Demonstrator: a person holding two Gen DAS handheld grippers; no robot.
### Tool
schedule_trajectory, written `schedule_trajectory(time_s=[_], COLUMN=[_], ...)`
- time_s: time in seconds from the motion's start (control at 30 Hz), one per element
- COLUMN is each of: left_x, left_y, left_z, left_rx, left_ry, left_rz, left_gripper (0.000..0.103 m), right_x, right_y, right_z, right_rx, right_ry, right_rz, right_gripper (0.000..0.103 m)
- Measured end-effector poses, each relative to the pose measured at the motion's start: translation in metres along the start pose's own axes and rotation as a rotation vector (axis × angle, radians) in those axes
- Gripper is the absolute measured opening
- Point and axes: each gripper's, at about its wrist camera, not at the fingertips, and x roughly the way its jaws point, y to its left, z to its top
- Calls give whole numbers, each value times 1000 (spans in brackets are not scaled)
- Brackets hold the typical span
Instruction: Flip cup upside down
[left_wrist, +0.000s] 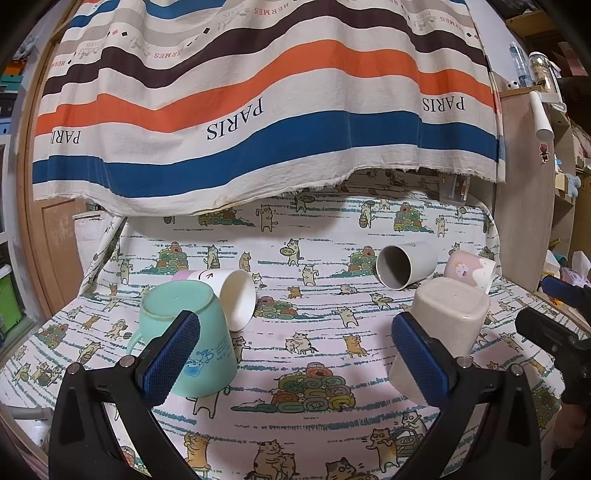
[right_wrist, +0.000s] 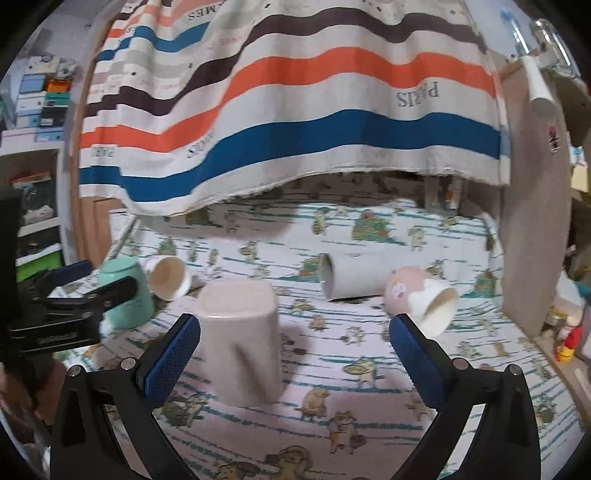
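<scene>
Several cups are on the cat-print cloth. A mint green mug (left_wrist: 192, 332) (right_wrist: 127, 291) stands upside down at the left. A beige square cup (left_wrist: 443, 332) (right_wrist: 242, 339) stands upside down. A white cup (left_wrist: 236, 299) (right_wrist: 168, 277), a grey cup (left_wrist: 404, 269) (right_wrist: 351, 275) and a pink-and-white cup (left_wrist: 469, 271) (right_wrist: 421, 295) lie on their sides. My left gripper (left_wrist: 295, 354) is open and empty, between the mint mug and the beige cup. My right gripper (right_wrist: 295, 354) is open and empty, its left finger beside the beige cup.
A striped cloth (left_wrist: 258, 103) hangs over the back of the table (left_wrist: 295, 229). A wooden panel (left_wrist: 524, 206) stands at the right, shelves with boxes (right_wrist: 40, 99) at the left. The left gripper's body (right_wrist: 62, 314) shows at the left of the right wrist view.
</scene>
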Motion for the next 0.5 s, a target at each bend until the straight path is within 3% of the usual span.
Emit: schedule_trajectory(time_s=[0.5], left_x=[0], left_y=[0], left_z=[0], left_rx=[0], left_ry=[0], left_rz=[0], left_gripper=[103], right_x=[2], right_y=[0], right_z=[0], right_rx=[14], right_ry=[13], right_rz=[-19], right_gripper=[103])
